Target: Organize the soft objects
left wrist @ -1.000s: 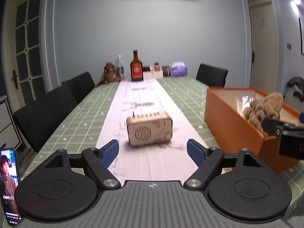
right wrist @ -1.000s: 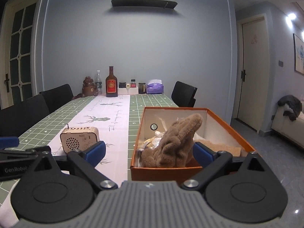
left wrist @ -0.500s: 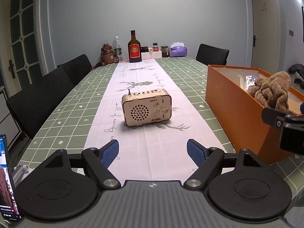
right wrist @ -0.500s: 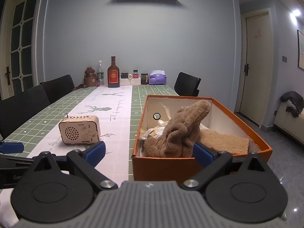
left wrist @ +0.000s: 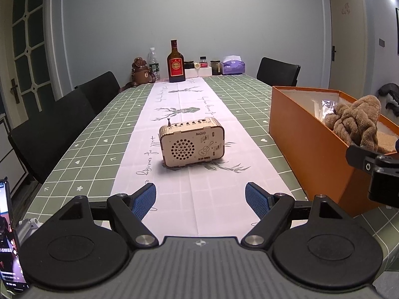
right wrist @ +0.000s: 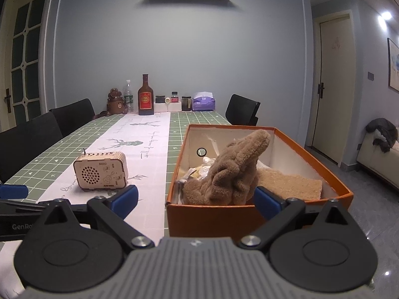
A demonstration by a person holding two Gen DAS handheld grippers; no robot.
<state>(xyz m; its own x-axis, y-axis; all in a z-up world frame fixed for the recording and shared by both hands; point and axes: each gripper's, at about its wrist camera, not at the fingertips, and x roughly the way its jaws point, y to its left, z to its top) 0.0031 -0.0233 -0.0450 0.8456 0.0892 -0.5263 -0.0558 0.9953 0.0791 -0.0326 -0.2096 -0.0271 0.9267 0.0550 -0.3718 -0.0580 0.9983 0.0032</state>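
Observation:
A brown plush toy (right wrist: 234, 172) lies bunched inside the orange box (right wrist: 324, 172), on a tan pad (right wrist: 289, 183) with crinkled plastic bags beside it. From the left wrist view the same plush toy (left wrist: 354, 122) shows over the wall of the orange box (left wrist: 311, 144) at the right. My right gripper (right wrist: 195, 200) stands open just in front of the box's near wall, holding nothing. My left gripper (left wrist: 200, 200) is open above the white table runner, short of the wooden radio (left wrist: 192, 144). Part of the right gripper's body shows at the right edge of the left wrist view.
A long table with a green checked cloth (left wrist: 82, 144) and white runner (left wrist: 189, 104) stretches ahead. Bottles, jars, a tissue pack and a bear-shaped flask (left wrist: 141, 74) stand at its far end. Black chairs (left wrist: 52, 129) line the left side. A phone (left wrist: 8, 244) stands at the left edge.
Both grippers have tilted and shifted slightly, so the radio and box sit a little differently in each view. Nothing was grasped or released; the plush toy stays in the box.

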